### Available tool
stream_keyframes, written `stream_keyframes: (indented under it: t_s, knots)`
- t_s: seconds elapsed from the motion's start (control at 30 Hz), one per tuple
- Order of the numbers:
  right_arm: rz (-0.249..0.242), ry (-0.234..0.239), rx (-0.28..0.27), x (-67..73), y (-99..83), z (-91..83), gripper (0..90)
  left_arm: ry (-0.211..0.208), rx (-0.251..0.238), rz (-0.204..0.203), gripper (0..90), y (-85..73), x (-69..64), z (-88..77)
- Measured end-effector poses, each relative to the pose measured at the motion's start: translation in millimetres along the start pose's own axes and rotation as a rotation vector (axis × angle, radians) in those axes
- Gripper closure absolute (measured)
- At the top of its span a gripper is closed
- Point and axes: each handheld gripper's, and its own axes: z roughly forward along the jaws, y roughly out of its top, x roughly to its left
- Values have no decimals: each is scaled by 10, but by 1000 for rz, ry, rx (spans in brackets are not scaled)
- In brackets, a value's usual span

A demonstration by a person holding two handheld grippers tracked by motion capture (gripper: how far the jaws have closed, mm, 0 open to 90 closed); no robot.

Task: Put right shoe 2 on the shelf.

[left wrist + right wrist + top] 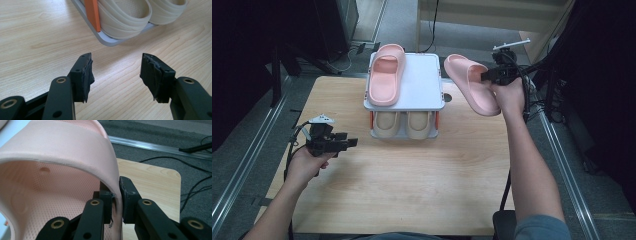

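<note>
Currently the right gripper (pixel 486 76) clamps only the strap edge of a pink foam slide sandal (pixel 469 85) held aloft beside the white two-tier shoe rack (pixel 422 80) — risk: slippage, a drop — left gripper (pixel 353 143) open, idle.

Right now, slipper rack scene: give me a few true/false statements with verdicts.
1. The right gripper is clamped on the strap of a pink slipper. True.
2. The left gripper holds a beige slipper. False: its jaws are open over bare table, nothing between them.
3. Two beige slippers sit on the rack's lower shelf. True.
4. The rack's top shelf is bare. False: the other pink slipper lies on its left half.
5. The held slipper rests on the table. False: it is lifted, right of the rack.
</note>
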Motion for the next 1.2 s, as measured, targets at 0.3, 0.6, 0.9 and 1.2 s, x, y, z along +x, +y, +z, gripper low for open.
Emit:
stream_keyframes:
  t_s: [0.3,0.6,0.9,1.2]
  knots:
    - [-56,-4,30,455,298,259,811,-25,11,-11,432,11,4,-16]
    - [-109,-60,51,818,493,515,807,-31,3,2,432,17,-16,-34]
    - [-84,-94,36,1124,587,725,783,-51,-12,-1,432,32,-24,-57]
    - [-92,-55,50,1215,564,734,744,-51,-9,0,432,33,-25,-56]
